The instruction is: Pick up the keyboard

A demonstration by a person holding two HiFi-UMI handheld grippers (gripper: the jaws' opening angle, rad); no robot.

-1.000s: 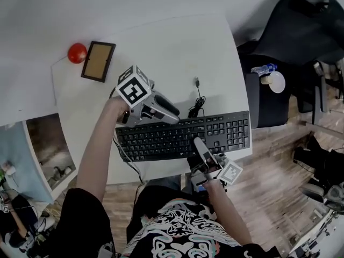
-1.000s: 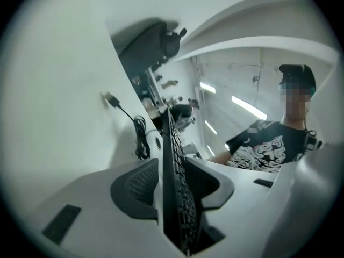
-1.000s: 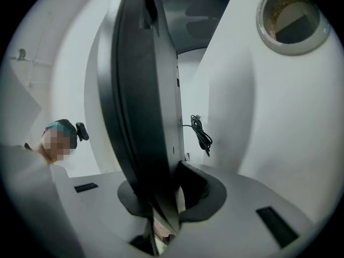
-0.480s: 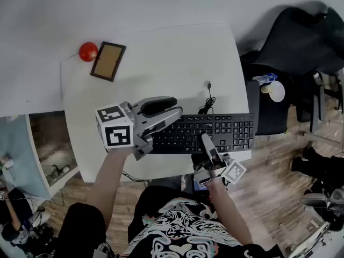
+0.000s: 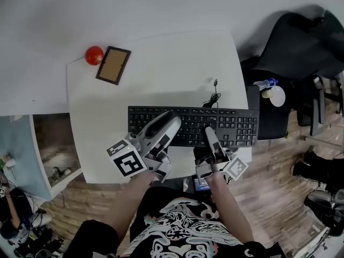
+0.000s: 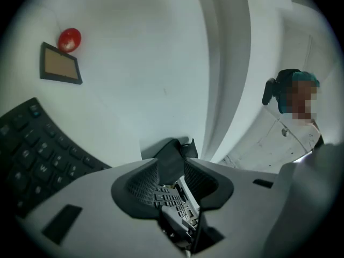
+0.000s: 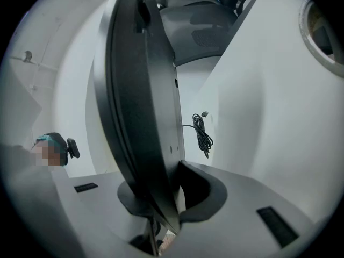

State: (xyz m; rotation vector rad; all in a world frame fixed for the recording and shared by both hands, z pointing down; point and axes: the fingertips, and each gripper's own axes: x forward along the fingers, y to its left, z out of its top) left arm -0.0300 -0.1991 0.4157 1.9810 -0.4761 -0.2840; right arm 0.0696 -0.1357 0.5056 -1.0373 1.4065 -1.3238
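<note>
My right gripper [image 5: 209, 132] pinches the keyboard's [image 5: 234, 128] near edge; it lies crosswise, with my left gripper [image 5: 173, 121], spread and probably empty, over its left half

The left claw [image 6: 172, 168] fills the bottom edge, its jaws apart, with a dark shape in the gap that cannot be made out. The black keyboard [image 6: 37, 155] shows at the left, against the white table [image 6: 134, 63]. At top left, a red ball [image 6: 69, 38] sits just beside a small picture frame [image 6: 60, 64].
</note>
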